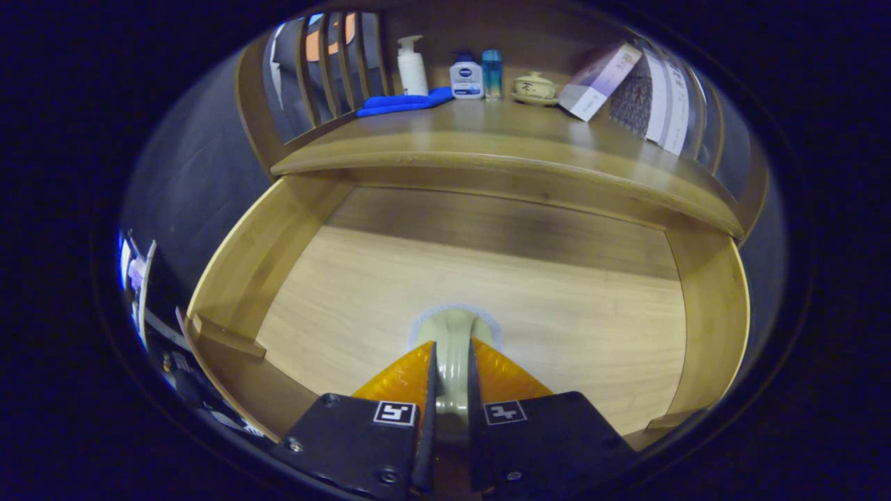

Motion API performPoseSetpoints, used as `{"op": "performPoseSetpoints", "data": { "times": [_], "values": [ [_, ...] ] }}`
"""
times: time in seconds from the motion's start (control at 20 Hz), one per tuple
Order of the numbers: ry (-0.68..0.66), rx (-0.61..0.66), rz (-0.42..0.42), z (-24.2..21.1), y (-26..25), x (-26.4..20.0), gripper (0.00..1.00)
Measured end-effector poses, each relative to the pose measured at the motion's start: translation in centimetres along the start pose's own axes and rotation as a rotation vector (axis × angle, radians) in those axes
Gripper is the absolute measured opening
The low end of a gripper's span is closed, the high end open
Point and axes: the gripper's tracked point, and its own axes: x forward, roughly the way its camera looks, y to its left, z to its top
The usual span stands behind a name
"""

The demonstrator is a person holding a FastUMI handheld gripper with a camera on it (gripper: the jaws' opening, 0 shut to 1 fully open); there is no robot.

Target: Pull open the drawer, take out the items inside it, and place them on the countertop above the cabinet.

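Drawer point(292, 229) pulled wide open below the tabletop point(487, 139); pale ceramic piece point(454, 341) inside near the front, pinched by its thin rim between nearly closed fingers point(452, 362). Likely light, stiff, glazed-slick and breakable, best held at that rim.

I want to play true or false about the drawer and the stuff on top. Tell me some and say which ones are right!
1. The drawer is pulled open. True.
2. The gripper is wide open and holds nothing. False: its fingers are closed on a pale green ceramic piece over the drawer floor.
3. A blue cloth lies on the countertop. True.
4. The white pump bottle lies inside the drawer. False: it stands on the countertop, beside the blue cloth.
5. A small lidded teacup sits on the countertop. True.
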Motion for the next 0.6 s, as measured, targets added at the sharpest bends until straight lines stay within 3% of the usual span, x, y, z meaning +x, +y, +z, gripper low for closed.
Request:
{"op": "performPoseSetpoints", "data": {
  "times": [0.6],
  "values": [
    [-0.152, 0.074, 0.007, 6.1, -0.6, -6.4, 0.19]
  ]
}}
